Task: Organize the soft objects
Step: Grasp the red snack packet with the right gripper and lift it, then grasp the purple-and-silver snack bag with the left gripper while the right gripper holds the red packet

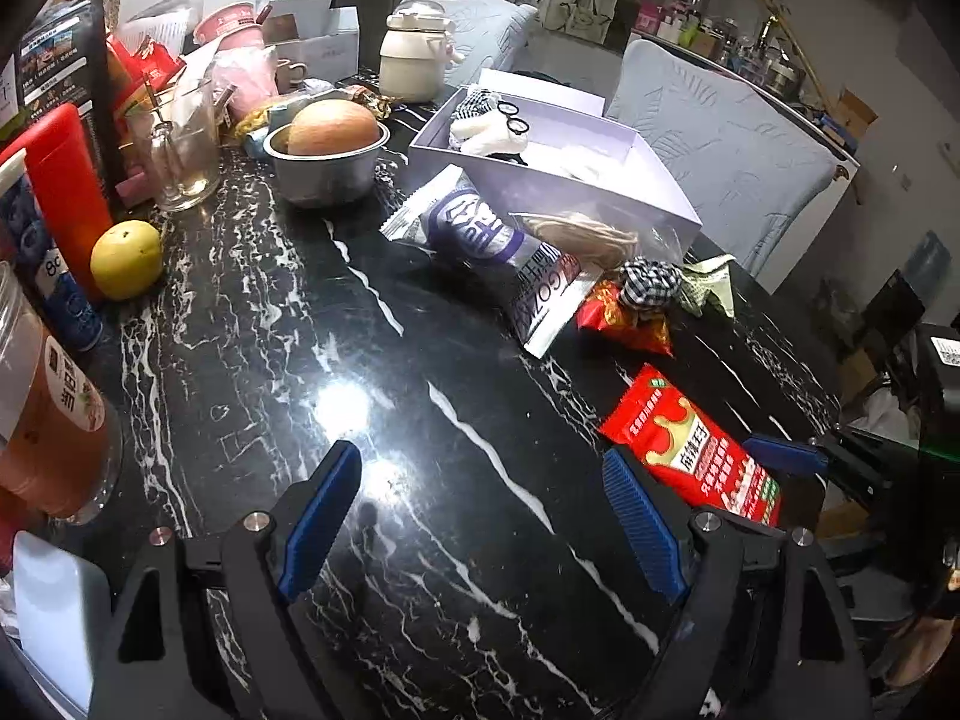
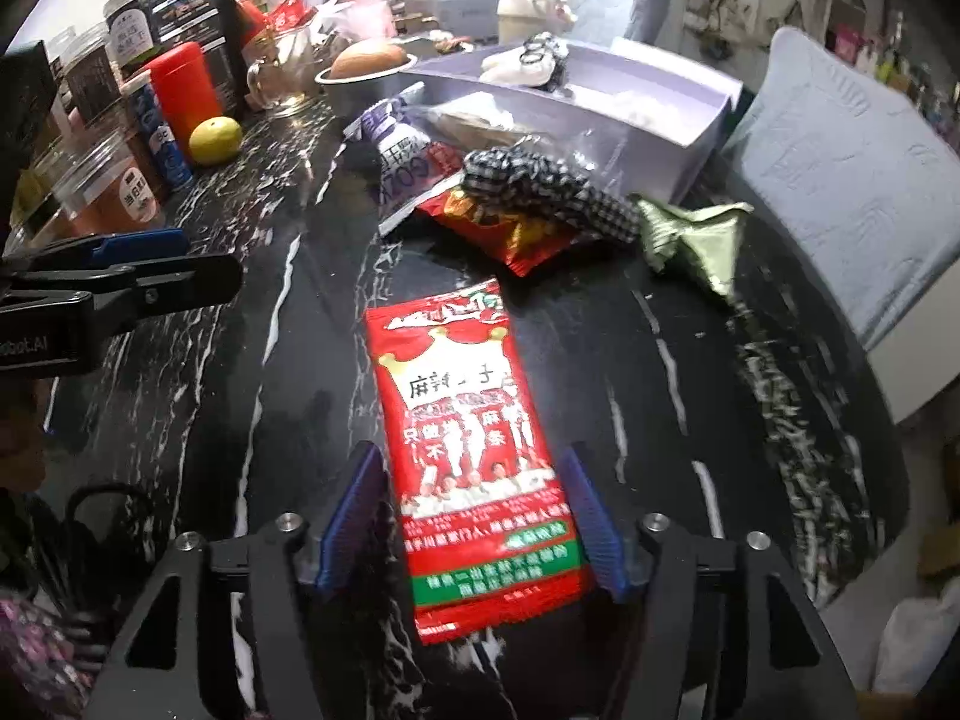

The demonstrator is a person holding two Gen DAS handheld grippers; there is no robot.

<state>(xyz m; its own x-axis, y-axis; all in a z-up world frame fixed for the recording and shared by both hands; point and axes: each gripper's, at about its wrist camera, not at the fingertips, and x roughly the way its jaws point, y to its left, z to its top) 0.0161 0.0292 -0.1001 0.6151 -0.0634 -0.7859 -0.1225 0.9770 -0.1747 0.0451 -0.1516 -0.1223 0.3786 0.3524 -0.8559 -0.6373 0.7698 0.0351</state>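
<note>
The right gripper [image 2: 471,516] straddles the red snack packet [image 2: 474,468], which lies flat on the black marble worktop [image 2: 690,396]; its jaws stand just off the packet's edges. The left gripper [image 1: 480,516] hovers over bare marble, jaws wide and empty. Beyond, a checked cloth [image 2: 540,189] sits beside the white box [image 2: 690,120].

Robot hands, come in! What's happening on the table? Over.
Left gripper open, empty over bare table. Right gripper astride the red snack packet, grip unclear. Packet lies flat; white box beyond, checked cloth and wrappers between.
</note>
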